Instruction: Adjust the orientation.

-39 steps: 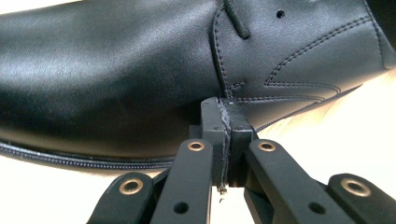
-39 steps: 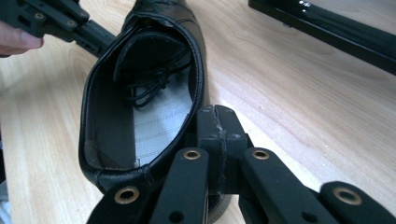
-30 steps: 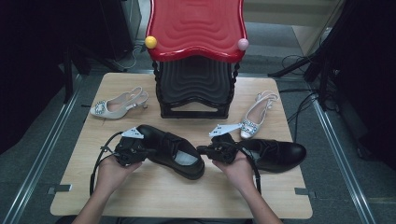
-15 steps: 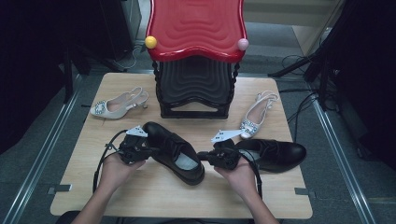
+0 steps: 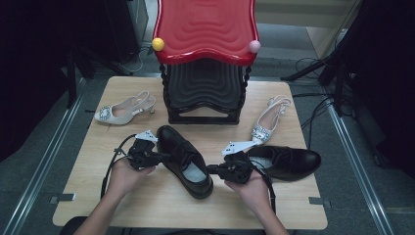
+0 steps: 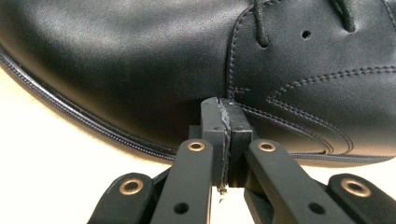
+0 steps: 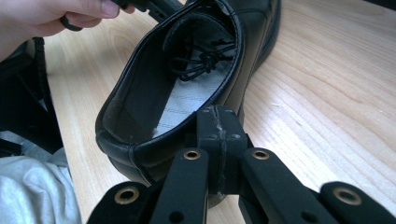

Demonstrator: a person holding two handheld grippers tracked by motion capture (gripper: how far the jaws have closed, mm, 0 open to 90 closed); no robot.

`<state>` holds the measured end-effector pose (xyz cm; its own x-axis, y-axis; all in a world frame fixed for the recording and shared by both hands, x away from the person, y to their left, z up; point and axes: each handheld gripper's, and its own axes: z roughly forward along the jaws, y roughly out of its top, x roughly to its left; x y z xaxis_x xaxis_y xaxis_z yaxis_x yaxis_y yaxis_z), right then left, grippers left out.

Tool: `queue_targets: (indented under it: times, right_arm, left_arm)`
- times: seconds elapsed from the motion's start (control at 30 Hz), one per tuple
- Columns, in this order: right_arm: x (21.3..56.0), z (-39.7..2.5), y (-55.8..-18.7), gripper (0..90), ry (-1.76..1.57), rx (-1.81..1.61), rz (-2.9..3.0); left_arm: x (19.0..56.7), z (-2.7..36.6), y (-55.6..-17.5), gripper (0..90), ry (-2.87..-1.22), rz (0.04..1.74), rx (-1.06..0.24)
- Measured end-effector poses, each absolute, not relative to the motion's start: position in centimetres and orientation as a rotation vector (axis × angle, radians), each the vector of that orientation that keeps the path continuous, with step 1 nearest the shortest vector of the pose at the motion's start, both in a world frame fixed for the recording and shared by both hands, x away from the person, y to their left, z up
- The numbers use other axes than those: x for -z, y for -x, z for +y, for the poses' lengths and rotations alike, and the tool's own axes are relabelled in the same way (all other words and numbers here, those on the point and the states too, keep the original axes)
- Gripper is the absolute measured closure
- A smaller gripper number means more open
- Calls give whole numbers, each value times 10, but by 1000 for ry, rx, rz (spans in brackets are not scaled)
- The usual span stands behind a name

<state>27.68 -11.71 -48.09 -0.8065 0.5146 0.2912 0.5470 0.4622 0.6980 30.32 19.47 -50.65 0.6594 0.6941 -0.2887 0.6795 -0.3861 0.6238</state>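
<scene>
A black lace-up shoe (image 5: 183, 159) lies at an angle in the middle of the wooden table (image 5: 88, 196), toe away from me. My left gripper (image 5: 164, 157) is shut, its tips pressed against the shoe's (image 6: 140, 60) left side near the laces; the left gripper (image 6: 225, 109) holds nothing. From the right, my right gripper (image 5: 213, 170) is also shut, tips touching the shoe's (image 7: 187, 79) side by the heel opening. The right gripper (image 7: 219, 116) has its pads closed together. A second black shoe (image 5: 288, 160) lies just behind the right hand.
A red-topped black rack (image 5: 205, 58) stands at the table's back centre. One white slingback heel (image 5: 125, 110) lies at the back left, another (image 5: 268, 122) at the back right. The other hand (image 7: 46, 16) appears beyond the shoe. Cables trail on the floor at the right.
Both grippers have closed in on the middle shoe, the right one moving left to its heel side. The shoe has shifted slightly, its heel end nearer to me.
</scene>
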Motion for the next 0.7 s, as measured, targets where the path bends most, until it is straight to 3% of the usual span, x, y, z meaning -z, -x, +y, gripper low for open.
queue_targets:
  times: [0.4,0.7]
  right_arm:
    - [483,-117,-268,900,936,1292,-2618]
    - [487,-122,-282,900,969,1289,-2599]
  left_arm:
    - [507,188,-308,900,-2145,1040,-37]
    - [502,195,-300,894,-2158,1040,-97]
